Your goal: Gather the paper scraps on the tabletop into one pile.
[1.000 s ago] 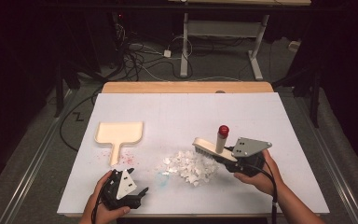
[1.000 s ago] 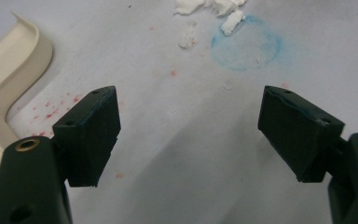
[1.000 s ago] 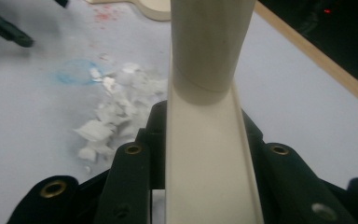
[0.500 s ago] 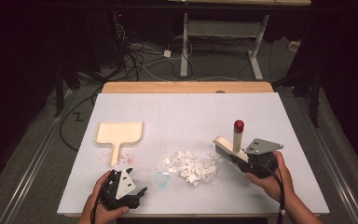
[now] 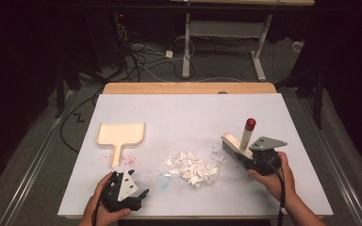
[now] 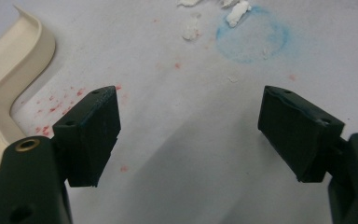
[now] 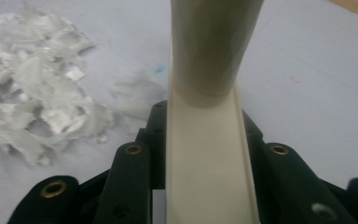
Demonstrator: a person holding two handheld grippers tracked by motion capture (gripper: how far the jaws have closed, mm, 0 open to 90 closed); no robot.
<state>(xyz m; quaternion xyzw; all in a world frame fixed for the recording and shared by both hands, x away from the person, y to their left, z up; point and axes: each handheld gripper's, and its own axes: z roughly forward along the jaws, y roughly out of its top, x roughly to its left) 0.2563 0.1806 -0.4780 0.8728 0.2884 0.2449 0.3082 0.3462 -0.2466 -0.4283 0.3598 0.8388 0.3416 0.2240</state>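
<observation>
Brush (image 5: 238, 145), cream with a red-tipped handle, standing toward the right edge of the table (image 5: 179, 113), bristles down on the white top, handle tilted up and away. Clamped by its back bar in the right tongs (image 5: 253, 159); in the right gripper view, cream bar (image 7: 205, 163) pinched tight between both black jaws, round handle rising straight ahead.

Largest first: white table, wooden strip along its far edge. Next, cream dustpan (image 5: 120, 135), flat on the left half, mouth toward the far edge, handle pointing at the near edge, well apart from the brush. Same dustpan's curved rim (image 6: 9, 79) at the left in the left gripper view.

Then pile of white paper scraps (image 5: 192, 168), near the middle of the near half, just left of the bristles, a few stray bits touching or almost touching them. Same scraps (image 7: 37, 102) to the left in the right gripper view.

Left tongs (image 5: 139, 194) near the near edge, left of centre, held low over the top, jaws wide apart, nothing between them (image 6: 186, 135).

Smallest: faint blue smudge (image 6: 251, 39) beside the scraps, red specks (image 6: 56, 105) by the dustpan handle.
</observation>
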